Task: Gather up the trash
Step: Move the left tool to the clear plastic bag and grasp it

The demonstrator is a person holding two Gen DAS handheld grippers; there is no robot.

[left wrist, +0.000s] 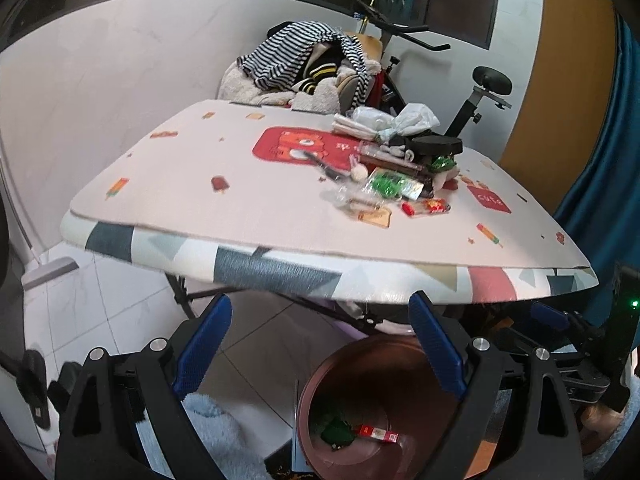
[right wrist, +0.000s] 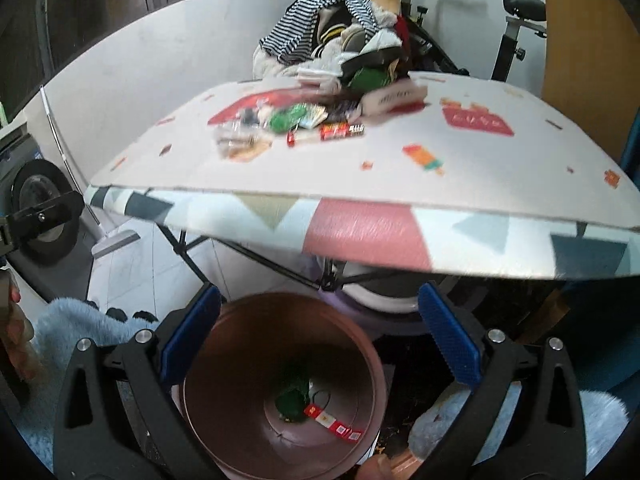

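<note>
On the patterned table top (left wrist: 248,216) lies a heap of trash: green wrappers (left wrist: 386,184), a red wrapper (left wrist: 426,207) and clear plastic (left wrist: 348,196). In the right wrist view the same heap shows green wrappers (right wrist: 286,118) and red wrappers (right wrist: 342,131). A pink-brown bin (left wrist: 320,372) stands on the floor below the table's near edge, with a green wrapper (left wrist: 336,432) and a red wrapper (left wrist: 378,432) inside. My left gripper (left wrist: 320,300) is open and empty, low in front of the table. Over the bin (right wrist: 240,308) my right gripper (right wrist: 320,292) hangs open and empty.
Behind the table a chair carries a pile of clothes (left wrist: 304,64), beside an exercise bike (left wrist: 480,92). A washing machine (right wrist: 36,208) stands at the left, and the table's folding legs (right wrist: 256,256) cross underneath. Pale blue fluffy fabric (right wrist: 80,320) and a hand (right wrist: 16,340) are close by.
</note>
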